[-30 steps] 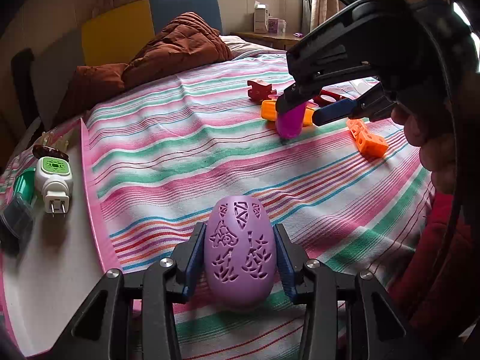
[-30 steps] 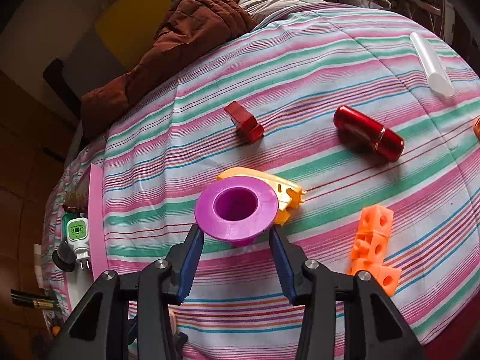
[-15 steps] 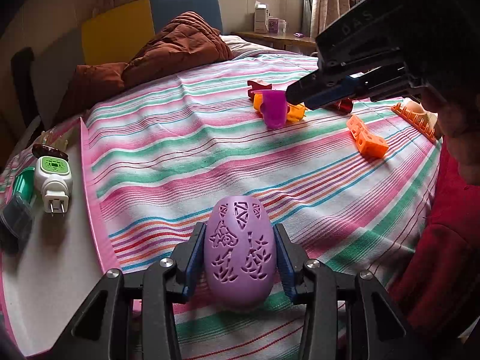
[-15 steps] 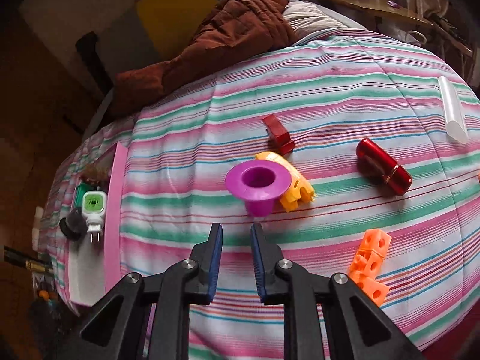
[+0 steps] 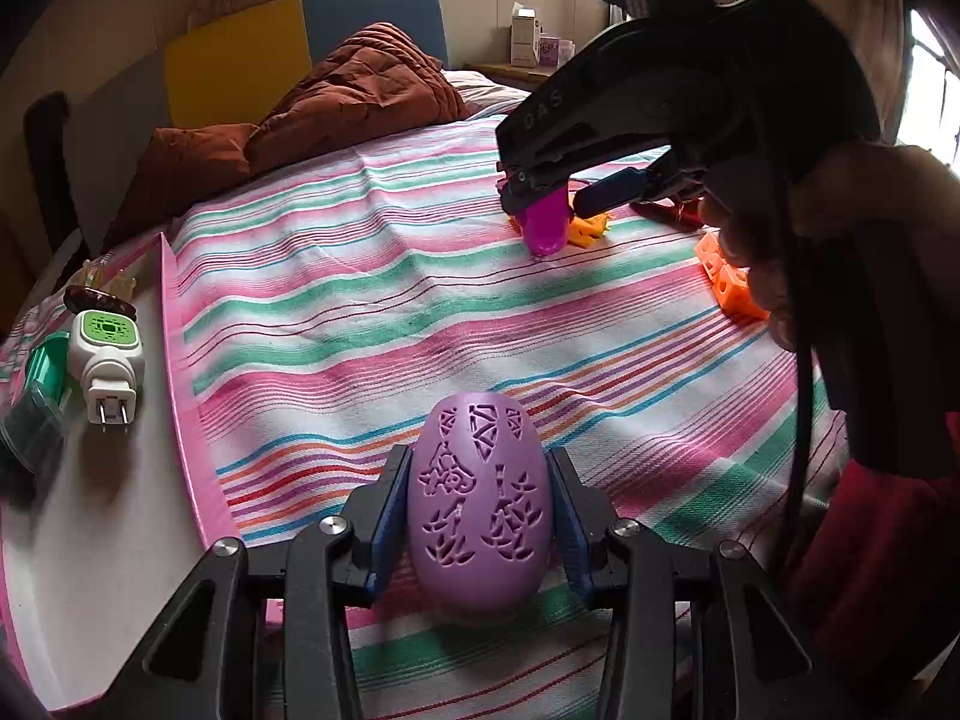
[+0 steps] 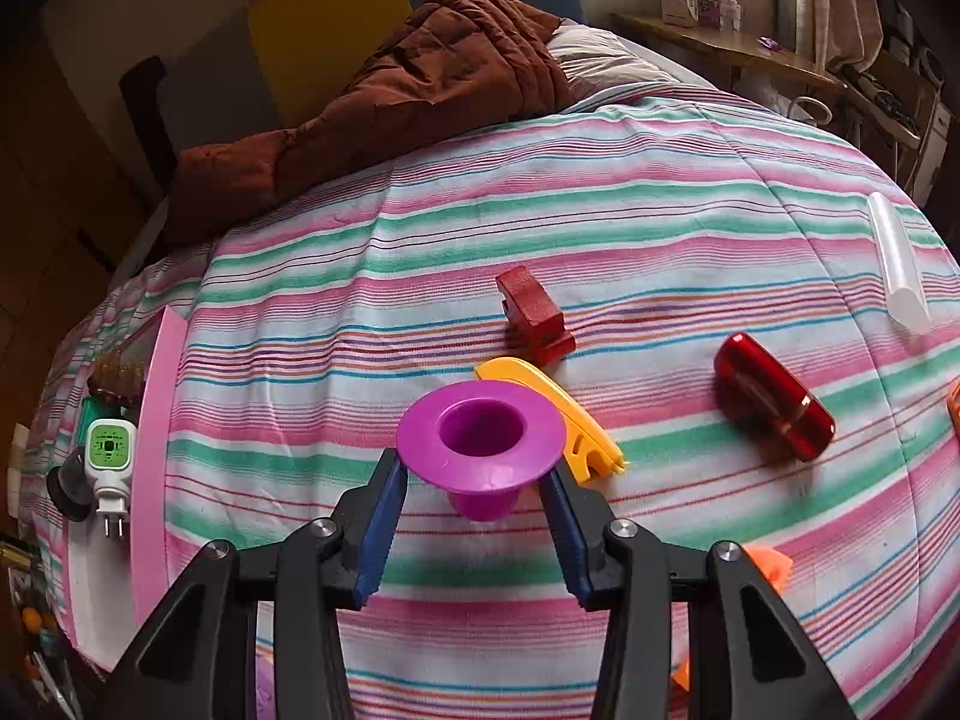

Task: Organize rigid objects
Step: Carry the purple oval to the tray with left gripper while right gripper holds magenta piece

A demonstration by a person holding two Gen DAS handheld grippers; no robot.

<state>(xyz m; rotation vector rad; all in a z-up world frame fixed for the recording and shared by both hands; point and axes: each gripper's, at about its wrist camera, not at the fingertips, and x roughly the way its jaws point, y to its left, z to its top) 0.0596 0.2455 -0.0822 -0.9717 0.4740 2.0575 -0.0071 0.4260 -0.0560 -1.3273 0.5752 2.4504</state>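
Observation:
My left gripper (image 5: 478,510) is shut on a lilac egg-shaped shell with cut-out patterns (image 5: 479,504), held low over the striped bedspread near its front edge. My right gripper (image 6: 474,498) is open, its jaws on either side of a purple flanged cup (image 6: 480,444) that stands upright on the bedspread; the rim sits just above the jaw tips. In the left wrist view the right gripper (image 5: 543,204) hangs over that cup (image 5: 546,228) at the far right.
Next to the cup lie a yellow piece (image 6: 558,414), a red block (image 6: 531,315), a shiny red capsule (image 6: 774,396), a clear tube (image 6: 897,264) and orange cubes (image 5: 729,288). A white-green plug (image 5: 108,360) lies on the pink-edged tray (image 5: 180,396) at left. A brown quilt (image 5: 336,114) lies behind.
My right gripper let go of the purple cup, pulled back with jaws nearly shut, then came forward again and opened around the cup. The left gripper has not moved.

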